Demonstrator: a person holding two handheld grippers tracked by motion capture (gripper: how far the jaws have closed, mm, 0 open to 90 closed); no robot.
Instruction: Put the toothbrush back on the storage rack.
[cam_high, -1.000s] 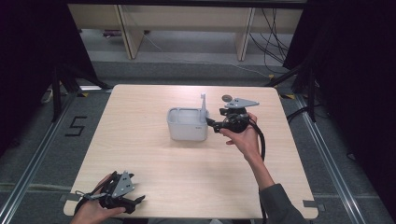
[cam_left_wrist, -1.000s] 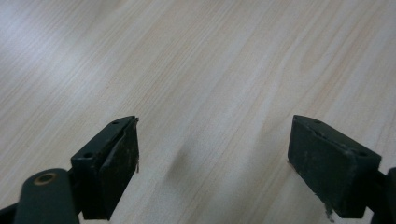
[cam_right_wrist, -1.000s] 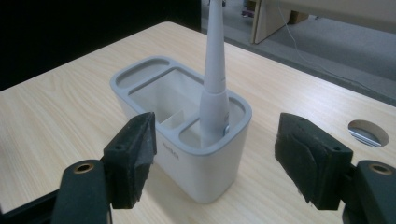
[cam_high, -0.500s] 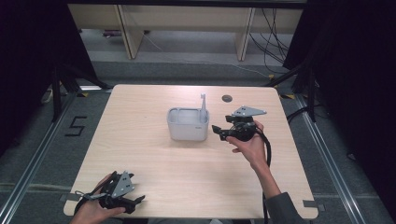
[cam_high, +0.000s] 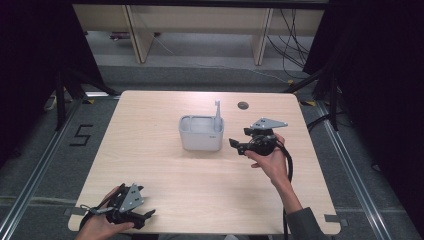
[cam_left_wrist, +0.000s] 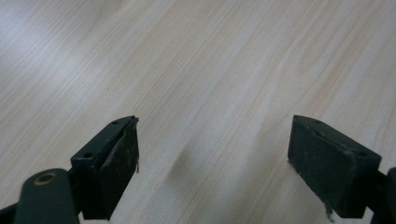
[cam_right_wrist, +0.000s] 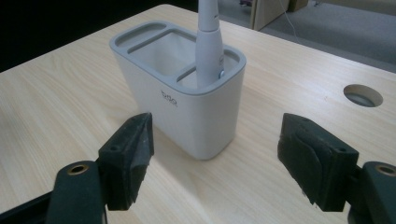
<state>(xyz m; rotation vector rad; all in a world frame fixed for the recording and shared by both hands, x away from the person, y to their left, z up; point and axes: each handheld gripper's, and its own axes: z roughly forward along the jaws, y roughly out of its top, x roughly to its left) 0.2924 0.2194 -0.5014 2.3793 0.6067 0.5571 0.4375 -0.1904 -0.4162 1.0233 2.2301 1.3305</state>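
Observation:
A white holder (cam_high: 200, 133) with several compartments stands near the table's middle; its grey rim shows close up in the right gripper view (cam_right_wrist: 180, 88). A white toothbrush handle (cam_right_wrist: 208, 44) stands upright in its small end slot (cam_high: 217, 114). My right gripper (cam_high: 236, 145) hovers just right of the holder, open and empty, jaws pointing at it (cam_right_wrist: 215, 158). My left gripper (cam_high: 145, 219) rests low at the table's near left corner, open over bare wood (cam_left_wrist: 212, 158).
A round cable hole (cam_high: 243, 105) sits in the table's far side, also seen in the right gripper view (cam_right_wrist: 363, 94). Shelving and cables lie on the floor beyond the table. A floor marking "5" (cam_high: 81, 135) is at the left.
My right gripper has drawn back from the holder toward the near right, leaving the toothbrush standing in its slot. The left gripper has stayed put.

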